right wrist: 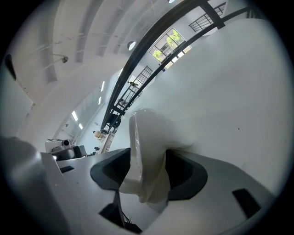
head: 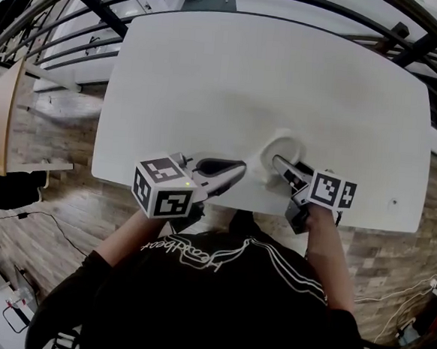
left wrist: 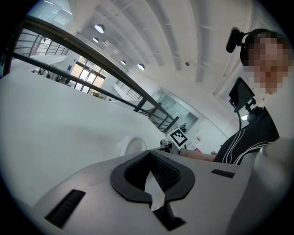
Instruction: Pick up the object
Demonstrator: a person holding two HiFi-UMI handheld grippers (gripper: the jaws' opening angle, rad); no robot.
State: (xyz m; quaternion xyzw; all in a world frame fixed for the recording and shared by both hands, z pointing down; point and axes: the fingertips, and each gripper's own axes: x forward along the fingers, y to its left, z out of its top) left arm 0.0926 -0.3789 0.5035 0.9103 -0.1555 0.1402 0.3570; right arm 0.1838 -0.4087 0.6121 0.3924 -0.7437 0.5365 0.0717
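A white cup stands near the front edge of the white table. In the right gripper view the cup's rim and wall rise between the two dark pads, with a sliver of pad showing on each side. My right gripper stands open around that wall, and I cannot tell whether a pad touches it. My left gripper lies low over the table to the left of the cup, shut with nothing in it. In the left gripper view its tips meet, and the cup shows beyond them.
The table's front edge runs just under both grippers. Dark railings curve round the far and left sides. A wooden board stands at the left above a brick-pattern floor. The person's torso fills the bottom of the head view.
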